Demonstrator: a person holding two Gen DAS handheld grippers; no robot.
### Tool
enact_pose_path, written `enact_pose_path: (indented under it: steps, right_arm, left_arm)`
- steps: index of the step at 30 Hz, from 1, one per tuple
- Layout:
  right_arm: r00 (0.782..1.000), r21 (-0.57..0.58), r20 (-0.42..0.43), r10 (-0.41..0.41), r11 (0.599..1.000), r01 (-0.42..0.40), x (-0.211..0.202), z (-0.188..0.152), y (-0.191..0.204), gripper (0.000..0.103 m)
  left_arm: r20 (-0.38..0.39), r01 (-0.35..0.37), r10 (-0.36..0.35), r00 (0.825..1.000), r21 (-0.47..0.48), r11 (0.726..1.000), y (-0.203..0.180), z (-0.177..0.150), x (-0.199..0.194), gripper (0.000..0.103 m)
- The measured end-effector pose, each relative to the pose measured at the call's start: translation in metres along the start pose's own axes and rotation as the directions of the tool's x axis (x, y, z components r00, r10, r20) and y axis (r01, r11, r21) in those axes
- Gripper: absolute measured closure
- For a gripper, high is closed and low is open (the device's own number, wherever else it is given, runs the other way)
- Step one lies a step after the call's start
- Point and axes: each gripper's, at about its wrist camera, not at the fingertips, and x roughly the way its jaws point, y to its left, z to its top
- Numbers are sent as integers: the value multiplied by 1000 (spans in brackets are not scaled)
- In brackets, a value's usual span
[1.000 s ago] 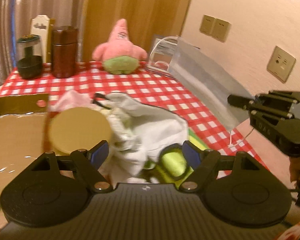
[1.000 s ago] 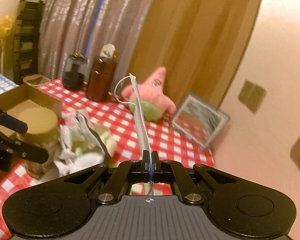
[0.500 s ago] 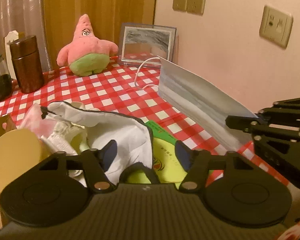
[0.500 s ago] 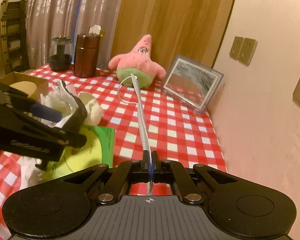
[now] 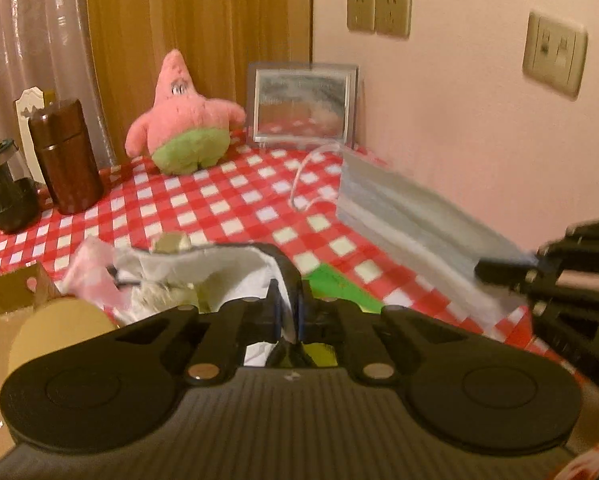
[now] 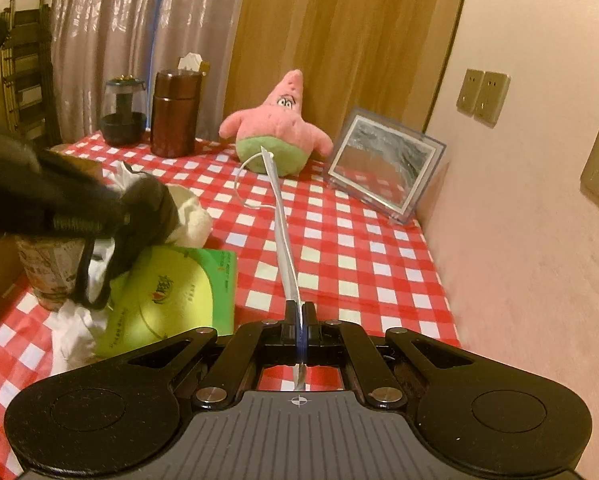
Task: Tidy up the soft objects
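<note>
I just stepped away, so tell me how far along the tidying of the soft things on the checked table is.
Nothing looks put away yet. In hand: the right tongs are shut on the face mask, and the left tongs have just closed on the black-edged white pouch. Left: the pink star plush sits untouched by the mirror, and crumpled white cloth remains heaped beside the cardboard box.

Left hand-held gripper (image 5: 288, 314) and right hand-held gripper (image 6: 300, 322), matte black, ribbed housing, round discs, silver screws, blue finger pads
</note>
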Motion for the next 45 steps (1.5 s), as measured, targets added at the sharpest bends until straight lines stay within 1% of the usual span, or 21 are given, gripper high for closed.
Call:
enact_pose_path:
  steps: [5, 10, 14, 17, 19, 22, 25, 30, 36, 42, 45]
  right_arm:
    - [999, -1, 33, -1, 1000, 1, -14, 9, 3, 102]
    - [998, -3, 66, -1, 1000, 1, -30, 20, 9, 102]
    - [995, -9, 94, 9, 1000, -9, -45, 32, 17, 102]
    - [993, -17, 117, 32, 999, -30, -55, 43, 29, 102]
    - [990, -16, 131, 59, 998, -58, -61, 52, 39, 102]
    - [982, -2, 144, 124, 992, -125, -67, 67, 58, 102]
    - [968, 11, 145, 204, 978, -207, -67, 84, 83, 102]
    - [935, 27, 137, 327, 942, -333, -57, 108, 136, 102]
    - [893, 40, 90, 440, 895, -445, -28, 124, 204, 102]
    - [866, 76, 20, 500, 863, -499, 20, 121, 256, 102]
    - [867, 78, -19, 497, 866, -494, 39, 115, 274, 102]
  left_arm:
    - [62, 25, -24, 998, -12, 1000, 17, 28, -30, 97]
    - [132, 44, -42, 990, -15, 999, 36, 57, -70, 97]
    - [174, 29, -26, 984, -12, 1000, 53, 71, -108, 97]
    - [190, 11, -7, 982, -19, 1000, 69, 73, -134, 97]
    - [193, -7, 12, 981, -28, 1000, 82, 71, -150, 97]
    - [184, -39, 46, 982, -38, 998, 104, 63, -172, 97]
    - [157, -83, 88, 984, -40, 996, 129, 50, -189, 97]
    - [108, -159, 165, 980, -56, 986, 176, 23, -211, 97]
    - [43, -218, 222, 974, -83, 973, 228, -15, -215, 97]
    - [-28, -227, 226, 974, -117, 967, 265, -54, -199, 97]
    - [-55, -215, 209, 976, -140, 967, 278, -69, -183, 97]
